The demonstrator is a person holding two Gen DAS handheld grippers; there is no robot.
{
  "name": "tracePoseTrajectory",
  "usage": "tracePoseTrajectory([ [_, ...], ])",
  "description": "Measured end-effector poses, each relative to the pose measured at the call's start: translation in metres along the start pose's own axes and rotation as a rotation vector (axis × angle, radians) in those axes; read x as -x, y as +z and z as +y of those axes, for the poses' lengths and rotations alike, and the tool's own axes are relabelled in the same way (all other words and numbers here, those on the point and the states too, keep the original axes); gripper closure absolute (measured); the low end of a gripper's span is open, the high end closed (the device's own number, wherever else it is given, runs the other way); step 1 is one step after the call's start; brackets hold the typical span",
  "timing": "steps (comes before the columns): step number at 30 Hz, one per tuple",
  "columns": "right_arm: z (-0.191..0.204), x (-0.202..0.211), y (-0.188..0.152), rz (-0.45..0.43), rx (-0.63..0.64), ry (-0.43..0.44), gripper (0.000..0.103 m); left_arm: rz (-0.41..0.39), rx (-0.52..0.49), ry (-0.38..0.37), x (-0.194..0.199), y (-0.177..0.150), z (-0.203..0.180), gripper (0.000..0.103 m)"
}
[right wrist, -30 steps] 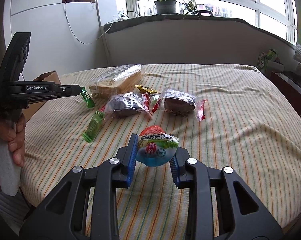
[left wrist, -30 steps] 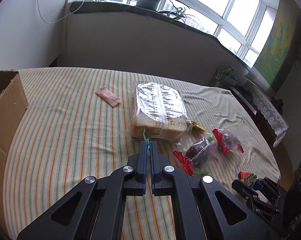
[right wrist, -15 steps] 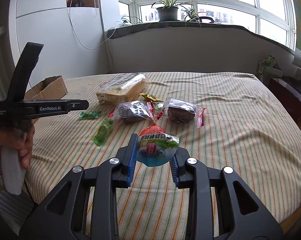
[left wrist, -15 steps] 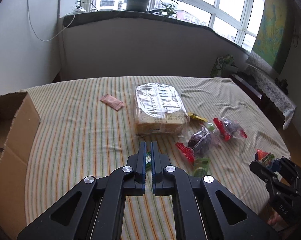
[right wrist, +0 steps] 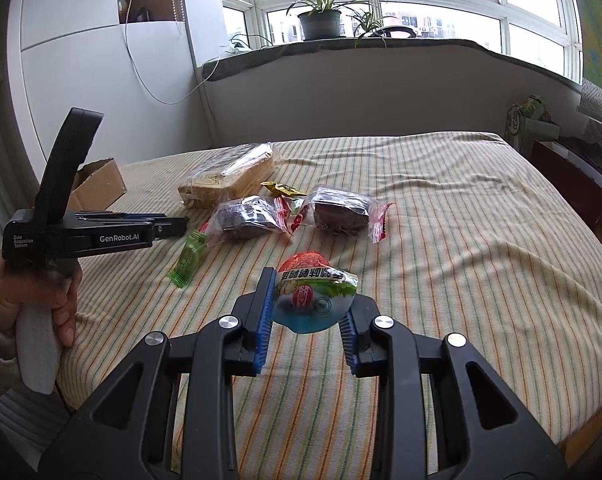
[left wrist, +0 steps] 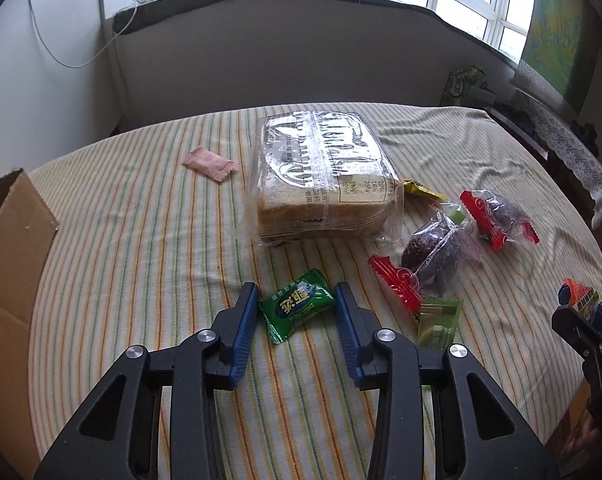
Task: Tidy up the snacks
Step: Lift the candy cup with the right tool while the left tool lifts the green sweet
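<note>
Two tongs noted: my left tongs [left wrist: 296, 312] are opening around a green candy [left wrist: 297, 310] on the bed [left wrist: 141, 240]; my right tongs [right wrist: 308, 307] grasp a jelly cup [right wrist: 315, 298].

Cardboard box [left wrist: 9, 264] cut off left.

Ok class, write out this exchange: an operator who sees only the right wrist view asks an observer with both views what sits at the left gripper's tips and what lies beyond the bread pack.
Operator: From the side I can't see between the left gripper fingers. Anything there?
Observer: Yes. Its jaws are opening, and a small green candy lies between them on the striped cloth.
Operator: And beyond the bread pack?
Observer: A pink sachet lies alone on the cloth, to the left of the bread in the left wrist view.
</note>
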State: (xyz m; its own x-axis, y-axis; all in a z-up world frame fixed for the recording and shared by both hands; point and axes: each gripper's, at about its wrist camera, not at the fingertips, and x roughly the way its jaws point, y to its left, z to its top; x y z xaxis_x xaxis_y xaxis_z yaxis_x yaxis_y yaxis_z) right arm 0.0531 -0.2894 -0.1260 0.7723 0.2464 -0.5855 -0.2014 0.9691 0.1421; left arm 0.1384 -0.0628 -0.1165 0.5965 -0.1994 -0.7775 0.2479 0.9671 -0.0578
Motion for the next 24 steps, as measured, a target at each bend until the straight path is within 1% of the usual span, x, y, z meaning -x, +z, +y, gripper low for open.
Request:
tracePoseTrajectory([
  [1,0.0,0.0,0.0,0.0,-0.001,-0.001,0.073,-0.012,0.008,-0.009,0.002,0.0,0.002,0.073],
  [2,0.0,0.0,0.0,0.0,0.001,-0.001,0.073,-0.034,0.013,-0.02,0.006,0.001,0.003,0.083],
  [3,0.0,0.001,0.0,0.0,0.002,-0.001,0.073,-0.038,0.018,-0.019,0.008,0.002,0.004,0.086],
  [6,0.001,0.002,0.001,-0.005,0.003,-0.004,0.073,-0.038,0.019,-0.023,0.01,0.001,0.006,0.086],
  [9,0.002,0.004,0.002,-0.008,0.008,-0.008,0.073,-0.041,0.03,-0.046,0.013,-0.001,0.01,0.087],
  [11,0.004,0.005,0.003,-0.009,0.01,-0.011,0.073,-0.061,0.043,-0.058,0.018,0.0,0.014,0.097],
  [14,0.007,0.005,0.003,-0.01,0.016,-0.012,0.073,-0.076,0.06,-0.069,0.022,-0.001,0.018,0.097],
  [17,0.01,0.006,0.005,-0.012,0.018,-0.012,0.073,-0.07,0.072,-0.074,0.022,-0.003,0.022,0.098],
  [21,0.011,0.007,0.007,-0.019,0.022,-0.015,0.073,-0.107,0.102,-0.096,0.035,-0.002,0.028,0.098],
  [24,0.012,0.01,0.012,-0.03,0.03,-0.015,0.073,-0.138,0.104,-0.1,0.048,0.001,0.028,0.098],
])
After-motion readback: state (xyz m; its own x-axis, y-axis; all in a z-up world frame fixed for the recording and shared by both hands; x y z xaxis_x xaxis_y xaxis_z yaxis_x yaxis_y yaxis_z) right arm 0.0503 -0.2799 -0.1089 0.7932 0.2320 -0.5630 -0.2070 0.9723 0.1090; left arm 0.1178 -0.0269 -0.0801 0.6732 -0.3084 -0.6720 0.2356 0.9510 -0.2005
